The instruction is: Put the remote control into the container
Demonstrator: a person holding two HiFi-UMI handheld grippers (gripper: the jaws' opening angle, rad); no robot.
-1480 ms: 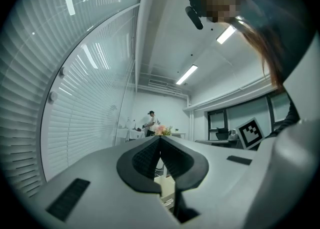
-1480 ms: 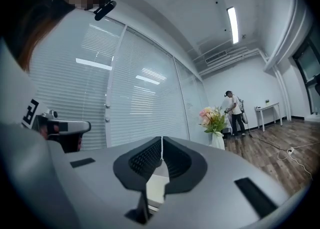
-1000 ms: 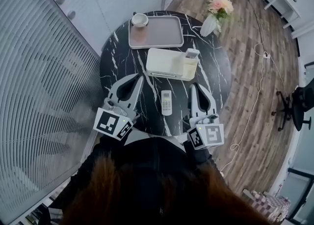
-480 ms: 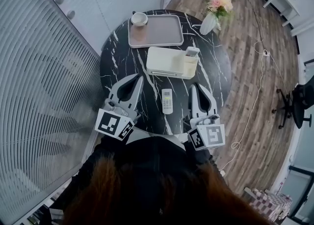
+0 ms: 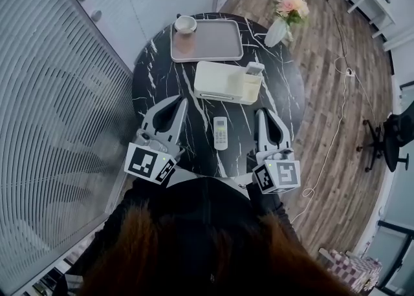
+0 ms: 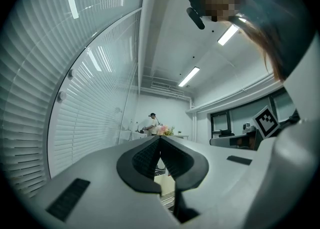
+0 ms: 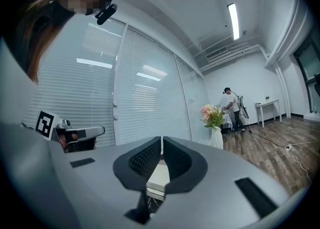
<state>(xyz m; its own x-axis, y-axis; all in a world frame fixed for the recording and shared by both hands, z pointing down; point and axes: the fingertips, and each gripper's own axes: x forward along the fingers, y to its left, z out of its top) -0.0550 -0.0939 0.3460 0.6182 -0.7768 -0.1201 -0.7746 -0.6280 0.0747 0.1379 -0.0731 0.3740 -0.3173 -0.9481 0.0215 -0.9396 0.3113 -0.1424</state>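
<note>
While the left gripper (image 5: 184,99) and right gripper (image 5: 260,112) stayed shut and empty, the remote control (image 5: 220,133) still lay between them. The right had perhaps edged rightward, so pickup remained pending.

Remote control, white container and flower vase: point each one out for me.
remote control (image 5: 220,133), head view, middle of its white body.
white container (image 5: 217,80), head view, its bare flat top.
flower vase (image 5: 276,32), head view, the white vase body.

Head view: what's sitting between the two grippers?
The remote control lies flat on the table, between the left gripper and the right gripper, touching neither. The head view shows it.
</note>
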